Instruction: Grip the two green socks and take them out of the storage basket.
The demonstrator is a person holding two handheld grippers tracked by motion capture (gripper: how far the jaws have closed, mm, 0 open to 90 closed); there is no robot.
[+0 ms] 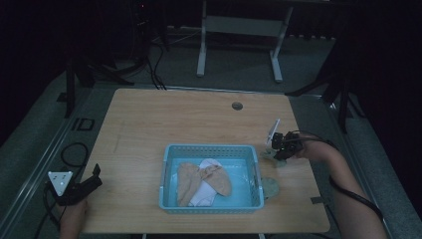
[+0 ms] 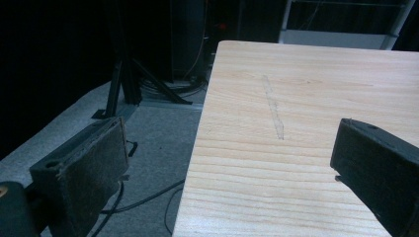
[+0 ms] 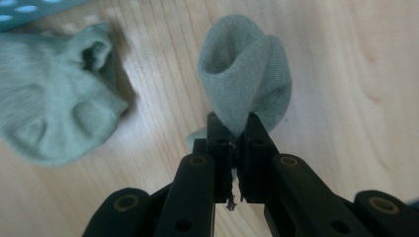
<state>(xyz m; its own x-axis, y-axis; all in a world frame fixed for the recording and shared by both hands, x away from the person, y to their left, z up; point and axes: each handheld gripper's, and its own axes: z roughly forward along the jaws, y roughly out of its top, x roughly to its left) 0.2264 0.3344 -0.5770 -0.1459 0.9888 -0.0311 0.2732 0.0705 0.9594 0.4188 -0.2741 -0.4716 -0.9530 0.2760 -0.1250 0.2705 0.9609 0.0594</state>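
High view: my right gripper (image 1: 276,152) sits at the table's (image 1: 149,124) right side, just past the right wall of the blue basket (image 1: 168,175). Its jaws are clamped on a green sock (image 1: 269,155), which touches the wood below them. A second green sock (image 1: 271,187) lies flat on the table nearer to me, right beside the basket's right wall. Inside the basket lie two tan socks (image 1: 188,183) over a white one (image 1: 205,195).

Right gripper view: my jaws press together on a fold of the green sock (image 3: 245,74), and its cuff stands up above them, open like a tube. The other green sock (image 3: 52,113) lies to the left on the wood, apart from the one I hold, with a corner of the basket (image 3: 34,10) at the top left.

My left gripper (image 1: 93,178) rests at the near left corner of the table, well apart from the basket. In the left gripper view its jaws stand wide apart with nothing between them, one over the floor and one over the bare tabletop (image 2: 306,98).
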